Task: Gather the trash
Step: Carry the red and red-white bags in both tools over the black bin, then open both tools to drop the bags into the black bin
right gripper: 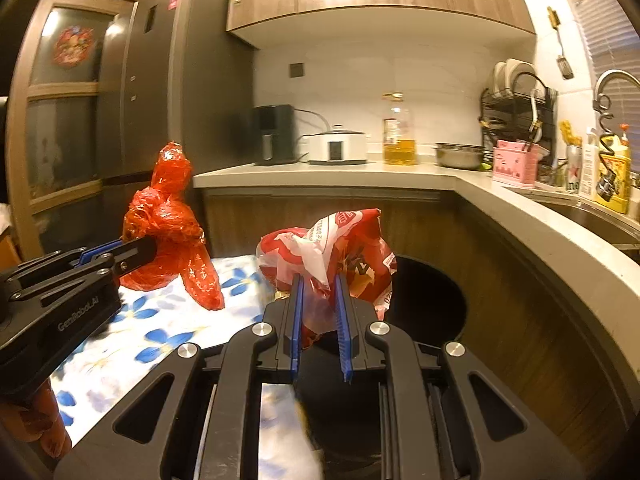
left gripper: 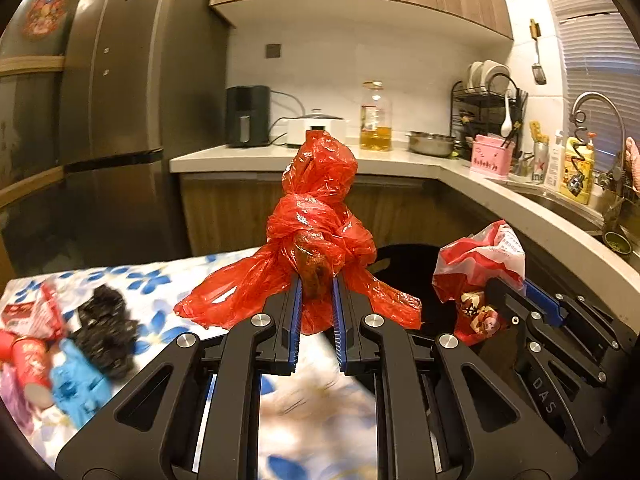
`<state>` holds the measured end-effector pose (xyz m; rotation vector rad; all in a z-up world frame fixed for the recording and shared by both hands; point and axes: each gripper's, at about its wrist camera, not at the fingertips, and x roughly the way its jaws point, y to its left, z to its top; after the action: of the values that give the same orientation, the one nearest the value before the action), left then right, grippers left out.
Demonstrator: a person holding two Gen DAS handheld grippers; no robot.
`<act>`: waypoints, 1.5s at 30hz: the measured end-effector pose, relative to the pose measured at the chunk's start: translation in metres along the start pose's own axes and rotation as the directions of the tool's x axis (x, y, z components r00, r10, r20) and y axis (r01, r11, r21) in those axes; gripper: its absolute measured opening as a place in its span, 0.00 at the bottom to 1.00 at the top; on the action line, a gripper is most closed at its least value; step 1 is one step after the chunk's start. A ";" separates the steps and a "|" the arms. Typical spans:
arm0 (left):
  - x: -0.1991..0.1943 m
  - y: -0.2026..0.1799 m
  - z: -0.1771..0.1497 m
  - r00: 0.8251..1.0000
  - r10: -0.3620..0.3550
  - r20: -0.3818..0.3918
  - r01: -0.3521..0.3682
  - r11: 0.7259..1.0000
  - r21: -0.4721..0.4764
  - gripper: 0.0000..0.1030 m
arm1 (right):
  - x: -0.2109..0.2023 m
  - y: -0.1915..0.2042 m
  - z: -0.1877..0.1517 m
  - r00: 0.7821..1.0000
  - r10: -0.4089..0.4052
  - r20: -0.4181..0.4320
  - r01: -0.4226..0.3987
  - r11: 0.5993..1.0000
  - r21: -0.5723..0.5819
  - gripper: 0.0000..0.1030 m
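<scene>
Red plastic bag [left gripper: 316, 216], knotted, is hanging clamped in the left tool [left gripper: 316, 292] above the far edge of the flowered desk [left gripper: 160, 280]. The right tool [right gripper: 320, 292] is gripping a red-and-white wrapper [right gripper: 332, 248] over the black bin [right gripper: 432, 300] just beyond that edge. More trash [left gripper: 100, 328] is lying near the desk's left edge.

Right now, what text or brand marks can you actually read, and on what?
"GenRobot.AI": side of the left gripper.
"DAS": side of the right gripper; the rest is cut off.
Red-and-white snack wrapper: printed characters, too crumpled to read.
Oil bottle label: too small.
Beer can: unreadable.
</scene>
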<state>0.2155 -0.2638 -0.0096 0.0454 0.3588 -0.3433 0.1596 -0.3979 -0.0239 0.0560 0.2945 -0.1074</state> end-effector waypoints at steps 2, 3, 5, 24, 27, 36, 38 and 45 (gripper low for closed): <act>0.008 -0.009 0.004 1.000 -0.015 0.004 0.015 1.000 0.008 0.13 | 0.006 -0.009 0.003 1.000 -0.018 0.004 0.018 1.000 0.006 0.16; 0.014 -0.016 0.006 1.000 -0.023 0.004 0.023 1.000 0.014 0.13 | 0.008 -0.013 0.005 1.000 -0.024 0.005 0.024 1.000 0.010 0.16; 0.021 -0.023 0.009 0.999 -0.038 0.006 0.038 0.999 0.020 0.13 | 0.013 -0.022 0.007 0.999 -0.038 0.006 0.038 0.999 0.018 0.16; 0.074 -0.059 0.009 0.994 -0.107 -0.008 0.107 0.994 0.028 0.13 | 0.051 -0.063 0.007 0.998 -0.062 -0.032 0.064 0.995 0.072 0.16; 0.079 -0.060 0.006 0.993 -0.114 -0.013 0.114 0.993 0.027 0.13 | 0.053 -0.063 0.005 0.998 -0.058 -0.036 0.061 0.995 0.076 0.16; 0.092 -0.062 0.001 0.990 -0.139 -0.035 0.140 0.990 0.029 0.14 | 0.059 -0.067 0.004 0.998 -0.050 -0.043 0.053 0.995 0.079 0.18; 0.094 -0.063 -0.001 0.988 -0.147 -0.041 0.148 0.988 0.033 0.14 | 0.061 -0.068 0.004 0.998 -0.044 -0.045 0.048 0.996 0.081 0.18; 0.100 -0.066 -0.005 0.987 -0.146 -0.064 0.149 0.988 0.045 0.15 | 0.066 -0.070 0.006 0.998 -0.034 -0.051 0.038 0.995 0.091 0.24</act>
<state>0.2798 -0.3574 -0.0479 0.0786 0.4146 -0.4983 0.2157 -0.4743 -0.0404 0.1453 0.3401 -0.1554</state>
